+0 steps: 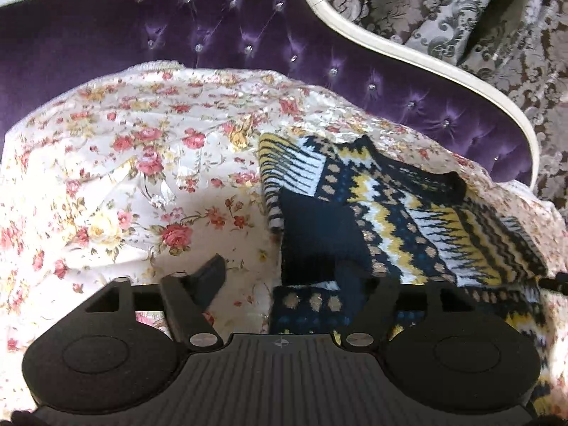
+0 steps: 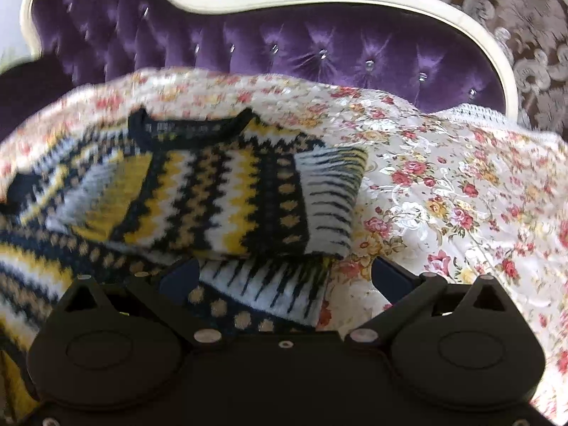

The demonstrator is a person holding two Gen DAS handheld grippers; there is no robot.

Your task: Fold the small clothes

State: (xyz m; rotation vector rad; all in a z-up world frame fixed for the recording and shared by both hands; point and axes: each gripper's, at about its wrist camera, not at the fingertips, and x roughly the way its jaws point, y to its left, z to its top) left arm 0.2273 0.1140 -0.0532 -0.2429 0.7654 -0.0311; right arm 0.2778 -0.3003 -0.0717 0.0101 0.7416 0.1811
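Sweater (image 2: 198, 191) neck label unreadable; both grippers' jaws spread apart.

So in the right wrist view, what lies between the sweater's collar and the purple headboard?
Only the floral bedspread: it fills the stretch from the sweater collar up to the purple headboard. The right wrist view shows this.

The sweater (image 2: 198, 191) is a busy knit: zigzag bands in mustard yellow, white and black, rows of tan dots on navy, and a black ribbed neckline. One folded-over panel has black-and-white comb-like stripes. Under it, the bedspread (image 1: 142, 163) is cream with little pink and red roses, yellow blooms and green leaves. The headboard (image 2: 319, 49) is deep purple tufted velvet with shiny studs and a cream trim. Wallpaper (image 1: 461, 10) is grey damask on brown. Both grippers are black plastic.
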